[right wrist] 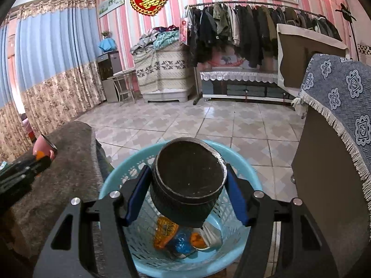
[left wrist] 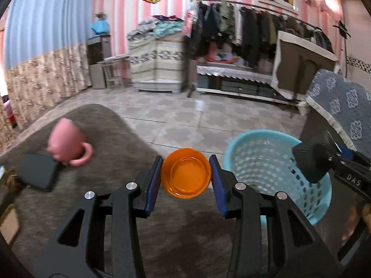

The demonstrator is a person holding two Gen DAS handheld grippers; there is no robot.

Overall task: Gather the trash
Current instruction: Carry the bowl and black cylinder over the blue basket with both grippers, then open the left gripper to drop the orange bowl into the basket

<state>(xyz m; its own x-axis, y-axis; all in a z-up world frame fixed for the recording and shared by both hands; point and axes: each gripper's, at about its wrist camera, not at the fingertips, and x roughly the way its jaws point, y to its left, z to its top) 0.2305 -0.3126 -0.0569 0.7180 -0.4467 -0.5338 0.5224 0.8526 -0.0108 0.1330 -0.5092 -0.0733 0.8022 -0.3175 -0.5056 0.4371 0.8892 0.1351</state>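
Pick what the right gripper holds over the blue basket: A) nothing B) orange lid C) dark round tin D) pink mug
C: in the right wrist view the right gripper has its pads pressed on a dark round tin above the blue basket; the orange lid sits in the left gripper.

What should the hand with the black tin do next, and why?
Probably open the right tool and drop the black tin. It hangs right over the blue basket, where other trash already lies.
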